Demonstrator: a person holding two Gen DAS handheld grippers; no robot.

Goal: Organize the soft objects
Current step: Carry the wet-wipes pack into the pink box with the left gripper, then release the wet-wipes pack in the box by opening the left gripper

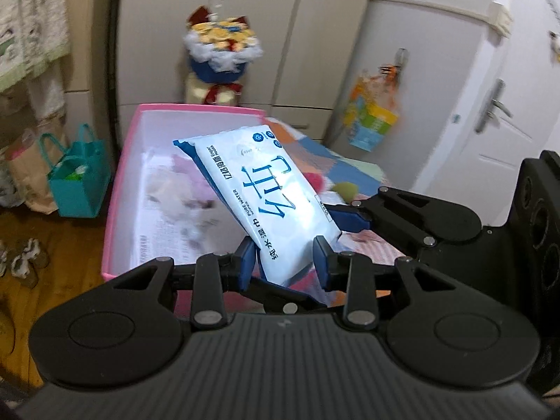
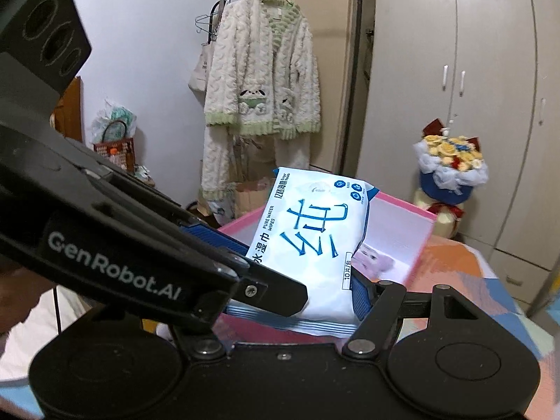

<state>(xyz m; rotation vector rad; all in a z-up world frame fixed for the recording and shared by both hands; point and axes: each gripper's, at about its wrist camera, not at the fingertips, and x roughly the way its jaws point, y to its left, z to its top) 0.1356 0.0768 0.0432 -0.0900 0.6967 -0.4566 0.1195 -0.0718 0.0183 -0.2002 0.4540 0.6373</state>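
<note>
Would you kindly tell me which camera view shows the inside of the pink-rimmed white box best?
The left wrist view: it looks down into the pink-rimmed white box, showing printed paper and a blurred soft thing on its floor. The right wrist view shows only its far walls, the white-and-blue wipes pack covering the rest.

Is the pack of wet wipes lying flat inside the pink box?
No: the pack of wet wipes is held up at a slant above the pink box, gripped at its lower end by the left tongs.
</note>
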